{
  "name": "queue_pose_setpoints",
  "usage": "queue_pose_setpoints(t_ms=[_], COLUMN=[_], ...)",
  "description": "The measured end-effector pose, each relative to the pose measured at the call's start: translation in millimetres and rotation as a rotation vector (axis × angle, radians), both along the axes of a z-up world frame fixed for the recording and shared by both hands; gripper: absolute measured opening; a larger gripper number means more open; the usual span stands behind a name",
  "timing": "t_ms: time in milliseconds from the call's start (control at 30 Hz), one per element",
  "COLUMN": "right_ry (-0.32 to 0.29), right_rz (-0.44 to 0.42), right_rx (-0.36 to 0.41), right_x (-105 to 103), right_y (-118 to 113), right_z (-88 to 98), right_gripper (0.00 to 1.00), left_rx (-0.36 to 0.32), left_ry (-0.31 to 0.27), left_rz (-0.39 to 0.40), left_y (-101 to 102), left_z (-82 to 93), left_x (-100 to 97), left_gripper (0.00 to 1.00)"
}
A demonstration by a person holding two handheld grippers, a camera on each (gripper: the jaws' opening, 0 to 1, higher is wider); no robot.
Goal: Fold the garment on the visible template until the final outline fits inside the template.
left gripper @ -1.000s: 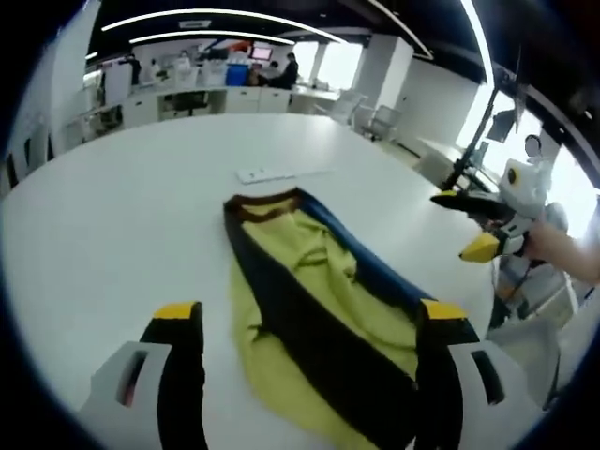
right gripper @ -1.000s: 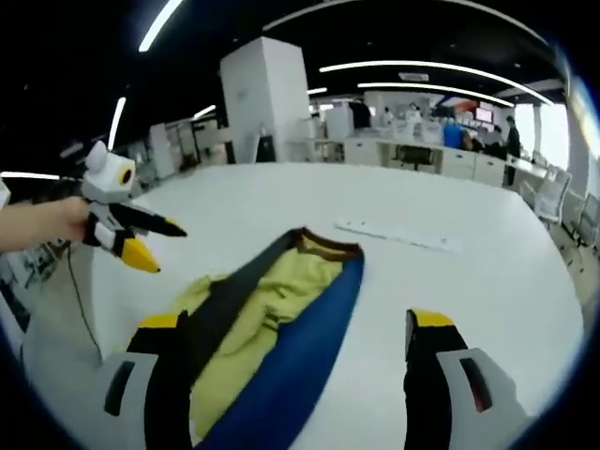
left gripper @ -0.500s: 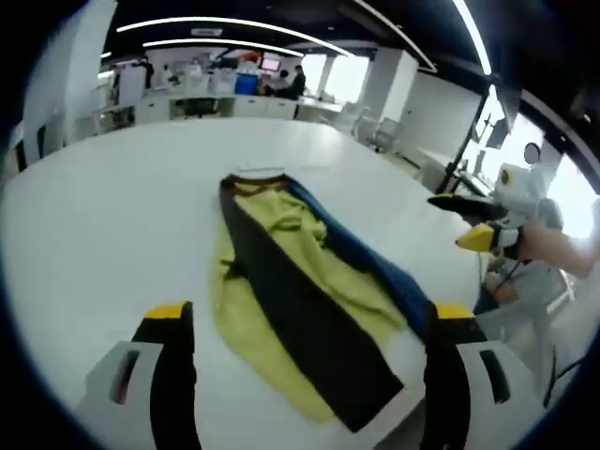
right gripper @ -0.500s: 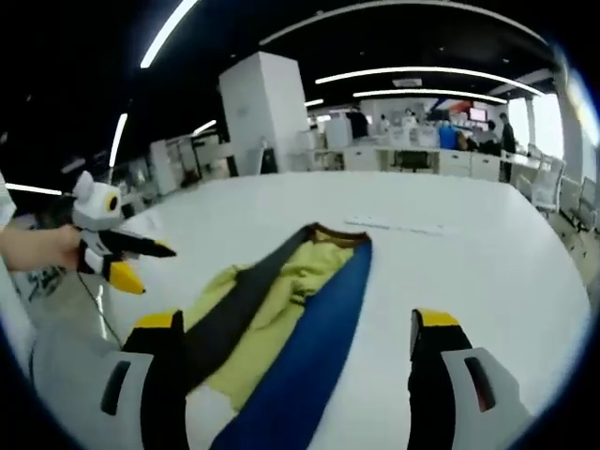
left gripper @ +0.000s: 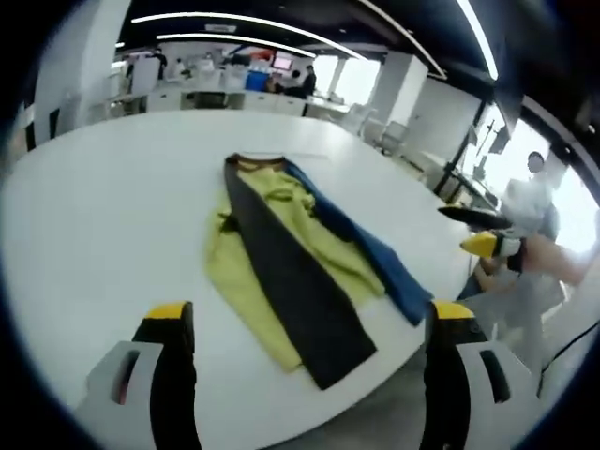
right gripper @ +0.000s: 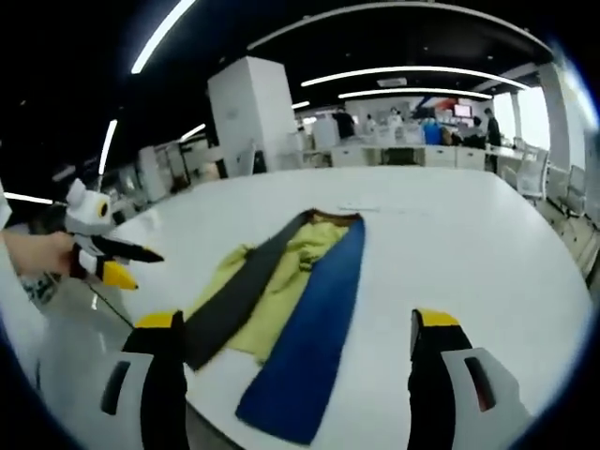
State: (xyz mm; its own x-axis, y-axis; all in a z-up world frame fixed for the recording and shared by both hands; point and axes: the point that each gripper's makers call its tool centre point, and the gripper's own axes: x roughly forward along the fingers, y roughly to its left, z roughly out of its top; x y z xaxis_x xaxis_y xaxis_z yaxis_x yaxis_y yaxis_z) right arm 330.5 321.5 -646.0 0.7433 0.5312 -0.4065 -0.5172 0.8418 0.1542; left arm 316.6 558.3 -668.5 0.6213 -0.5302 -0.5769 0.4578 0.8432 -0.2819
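Both grippers farther from garment (left gripper: 291, 253).

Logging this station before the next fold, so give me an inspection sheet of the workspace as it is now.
Surface: white table, bare around the cloth.
Job's things: garment lying long and narrow, yellow with a dark band and a blue band; template outline cannot be made out.
Clutter: nothing seen.
Grippers: left gripper and right gripper both open, above the table, holding nothing.
Cables: nothing seen.
Surroundings: open office, desks, ceiling light strips, people far back.
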Motion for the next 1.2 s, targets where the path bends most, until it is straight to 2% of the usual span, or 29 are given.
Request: queue_pose_setpoints(t_ms=[100, 400, 533, 800, 900, 1067, 1200], right_ry=[0.002, 0.031, 0.048, 0.092, 0.120, 0.189, 0.205], right_rz=[0.003, -0.015, -0.006, -0.009, 0.000, 0.061, 0.065], right_rx=[0.041, 0.010, 0.005, -0.012, -0.041, -0.122, -0.129], right_x=[-10, -20, -25, -35, -39, -52, -55], right_y=[0, -5, -4, -10, -9, -5, -6], right_z=[-0.1, -4.5, -4.7, -10.3, -16.2, -34.0, -39.3], right_gripper=[1.00, 1.00, 1.00, 1.00, 1.00, 0.99, 0.97], left_rx=[-0.006, 0.010, 0.017, 0.013, 0.020, 0.024, 0.028], left_ry=[0.011, 0.035, 0.024, 0.043, 0.077, 0.087, 0.092], left_rz=[-0.001, 0.012, 0.005, 0.003, 0.014, 0.011, 0.018], left_y=[-2, 2, 1, 0, 3, 3, 6], left_z=[-4.3, -14.8, -11.8, -12.5, -17.0, -19.2, -22.6], left_x=[-11.7, -30.6, -30.0, -37.1, -40.5, -44.1, -47.0], left_gripper=[0.99, 0.98, 0.98, 0.97, 0.95, 0.95, 0.94])
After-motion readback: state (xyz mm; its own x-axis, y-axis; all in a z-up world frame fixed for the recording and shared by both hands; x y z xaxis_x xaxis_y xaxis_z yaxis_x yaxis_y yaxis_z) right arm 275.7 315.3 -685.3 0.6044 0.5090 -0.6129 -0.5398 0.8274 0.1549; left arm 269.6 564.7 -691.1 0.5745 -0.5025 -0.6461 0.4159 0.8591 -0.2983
